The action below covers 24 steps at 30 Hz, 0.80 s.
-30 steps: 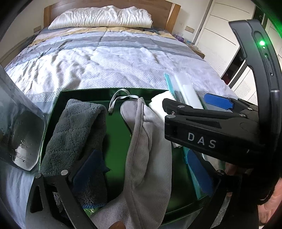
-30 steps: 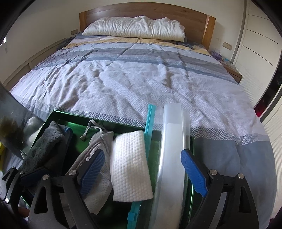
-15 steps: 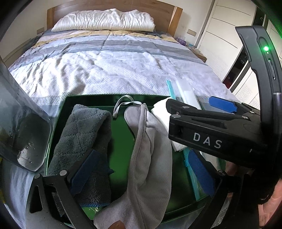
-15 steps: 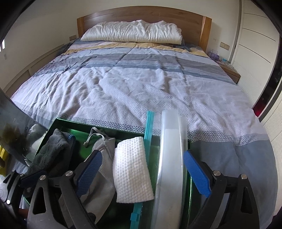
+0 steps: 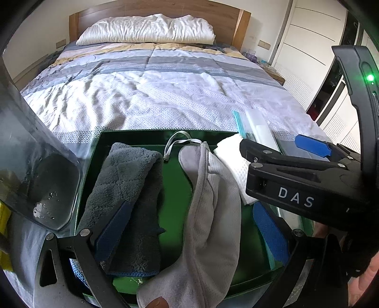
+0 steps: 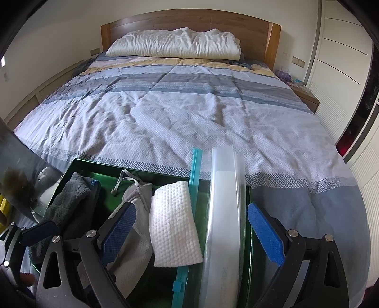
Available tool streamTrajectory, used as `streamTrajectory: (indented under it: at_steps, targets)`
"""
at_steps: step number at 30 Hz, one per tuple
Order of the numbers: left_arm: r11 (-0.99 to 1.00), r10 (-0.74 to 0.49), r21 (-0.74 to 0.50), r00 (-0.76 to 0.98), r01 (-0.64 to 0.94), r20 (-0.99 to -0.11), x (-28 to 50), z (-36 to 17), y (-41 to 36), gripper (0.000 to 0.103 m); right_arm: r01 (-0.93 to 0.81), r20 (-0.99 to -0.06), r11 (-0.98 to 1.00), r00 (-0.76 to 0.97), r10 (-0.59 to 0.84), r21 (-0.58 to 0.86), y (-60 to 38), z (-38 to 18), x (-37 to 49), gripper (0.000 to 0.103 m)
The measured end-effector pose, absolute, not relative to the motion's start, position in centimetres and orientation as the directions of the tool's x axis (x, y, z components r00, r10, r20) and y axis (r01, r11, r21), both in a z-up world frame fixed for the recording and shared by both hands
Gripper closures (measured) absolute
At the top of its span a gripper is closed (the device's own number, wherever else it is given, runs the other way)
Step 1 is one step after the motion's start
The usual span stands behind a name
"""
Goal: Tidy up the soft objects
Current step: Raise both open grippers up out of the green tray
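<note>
Behind everything we see a bed [image 6: 189,113] with a striped quilt, a white pillow [image 6: 175,43] against a wooden headboard [image 6: 189,21], and white wardrobe doors [image 6: 343,54] at the right. At the foot of the bed sits our green tray [image 5: 175,196], holding the soft things side by side.

Going from the left, a clear plastic lid [image 5: 35,170] stands tilted just beside the tray. Inside the tray, a dark grey towel [image 5: 125,189] lies along the left side, with one pad of our left gripper [image 5: 189,234] resting over its near end. Next comes a light grey pouch [image 5: 213,213] with a drawstring loop at its far end; it lies between the pads of the left gripper, which stand wide apart and press on nothing. To its right lies a folded white waffle cloth [image 6: 174,225], then a clear zip bag [image 6: 225,213] with a teal slider strip, reaching past the tray's far edge onto the quilt.

Our right gripper [image 6: 196,233] is spread wide too. The white cloth and the zip bag lie between its blue pads, and neither pad squeezes them.
</note>
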<state>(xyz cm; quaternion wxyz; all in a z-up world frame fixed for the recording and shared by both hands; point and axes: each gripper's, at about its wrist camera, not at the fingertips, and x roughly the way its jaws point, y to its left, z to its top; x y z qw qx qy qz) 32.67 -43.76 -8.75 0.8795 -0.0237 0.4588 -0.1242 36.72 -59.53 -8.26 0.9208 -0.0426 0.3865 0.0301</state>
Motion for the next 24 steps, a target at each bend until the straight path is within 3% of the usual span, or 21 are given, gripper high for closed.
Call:
streamTrajectory:
  at_steps: [24]
  targets:
    - [0.964,-0.256,-0.168,0.558,0.204,-0.789,31.7,-7.9,-43.2,0.002,-0.054,-0.697,0.996,0.717,-0.013,-0.074,-59.4,-7.5,35.2,0.001]
